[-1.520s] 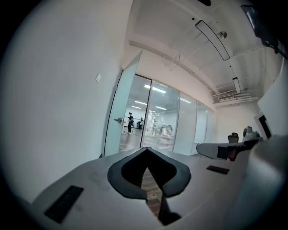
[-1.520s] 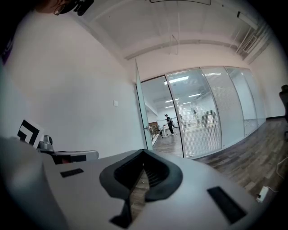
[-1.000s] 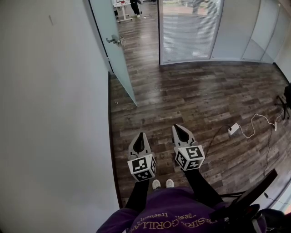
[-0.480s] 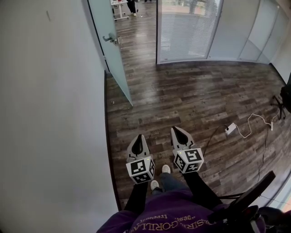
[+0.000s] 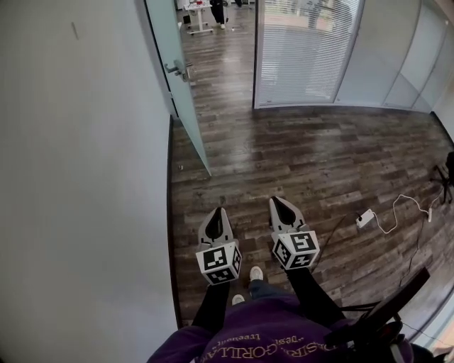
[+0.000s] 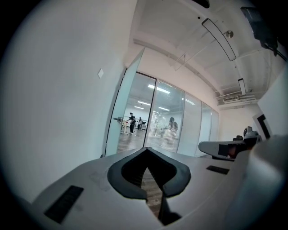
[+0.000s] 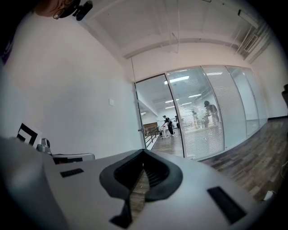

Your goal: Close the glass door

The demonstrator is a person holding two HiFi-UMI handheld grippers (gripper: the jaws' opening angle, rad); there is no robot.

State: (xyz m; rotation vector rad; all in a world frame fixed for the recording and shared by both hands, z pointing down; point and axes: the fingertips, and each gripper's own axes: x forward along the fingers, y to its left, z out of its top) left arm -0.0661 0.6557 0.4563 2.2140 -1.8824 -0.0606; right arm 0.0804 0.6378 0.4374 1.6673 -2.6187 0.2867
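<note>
The frosted glass door stands swung open at the upper left, its edge toward me, with a metal lever handle. Both grippers are held side by side over the wood floor, well short of the door and pointing toward it. My left gripper is shut and holds nothing; my right gripper is also shut and holds nothing. In the left gripper view the door rises ahead beyond the shut left gripper. In the right gripper view the door handle shows far ahead of the shut right gripper.
A white wall runs along my left. A glass partition with blinds stands right of the doorway. A white power strip with its cable lies on the floor to the right. A dark chair part is at the lower right. People stand far beyond the doorway.
I have stepped forward; the floor and the power strip have slid down the picture. Both grippers stay shut and side by side.
</note>
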